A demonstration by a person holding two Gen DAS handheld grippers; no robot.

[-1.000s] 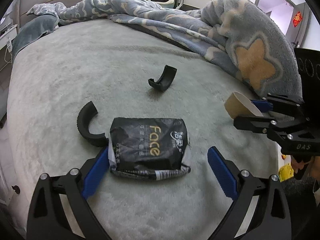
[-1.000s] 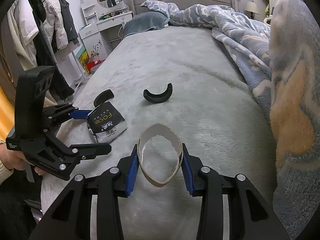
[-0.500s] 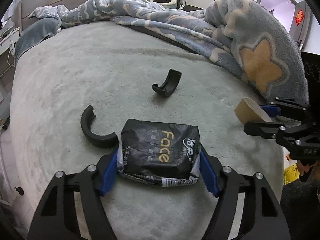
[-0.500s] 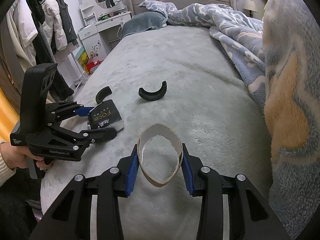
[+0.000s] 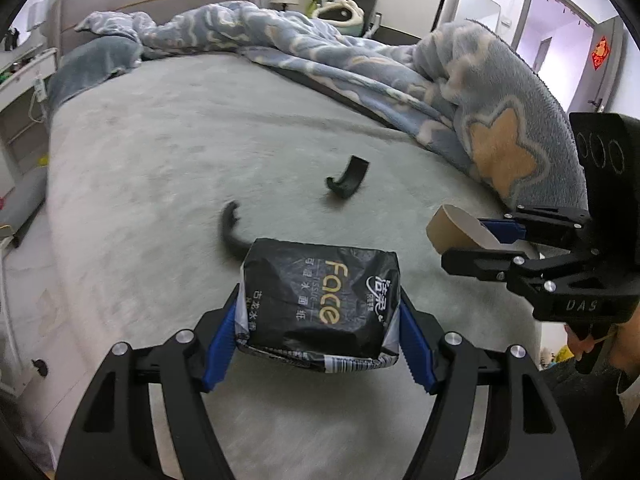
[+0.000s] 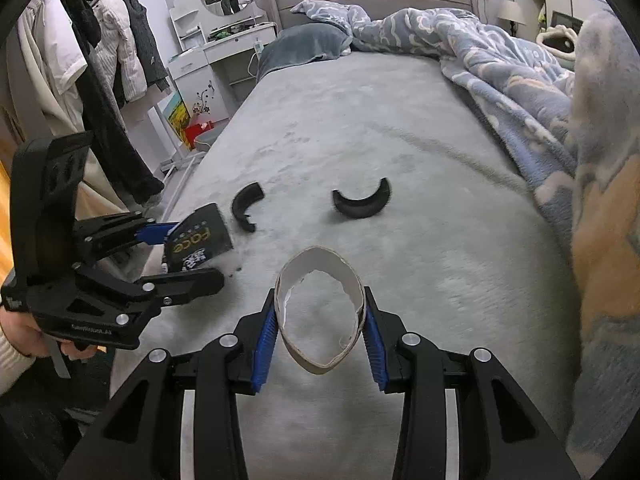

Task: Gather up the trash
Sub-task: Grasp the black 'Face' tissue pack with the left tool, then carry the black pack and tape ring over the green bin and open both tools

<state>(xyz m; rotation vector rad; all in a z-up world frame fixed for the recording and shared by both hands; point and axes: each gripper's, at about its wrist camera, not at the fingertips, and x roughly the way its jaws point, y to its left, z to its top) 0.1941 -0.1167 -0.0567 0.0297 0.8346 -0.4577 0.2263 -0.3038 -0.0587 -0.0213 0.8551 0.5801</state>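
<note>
My left gripper [image 5: 320,332] is shut on a black "Face" tissue pack [image 5: 320,296] and holds it lifted above the grey bed [image 5: 160,152]; the pack also shows in the right wrist view [image 6: 198,242]. My right gripper [image 6: 320,338] is shut on a squashed cardboard roll [image 6: 320,312], also seen at the right of the left wrist view [image 5: 452,228]. Two black curved pieces lie on the bed: one near the pack [image 5: 232,232] [image 6: 246,206], one further out [image 5: 348,182] [image 6: 360,204].
A blue patterned blanket [image 5: 500,120] is heaped along the right side of the bed [image 6: 560,112]. A pillow [image 6: 304,46] and headboard stand at the far end. Hanging clothes [image 6: 100,80] and a white dresser [image 6: 208,60] stand left of the bed.
My left gripper closed on the tissue pack and lifted it off the bed. The right gripper kept holding the cardboard roll and shifted slightly.
</note>
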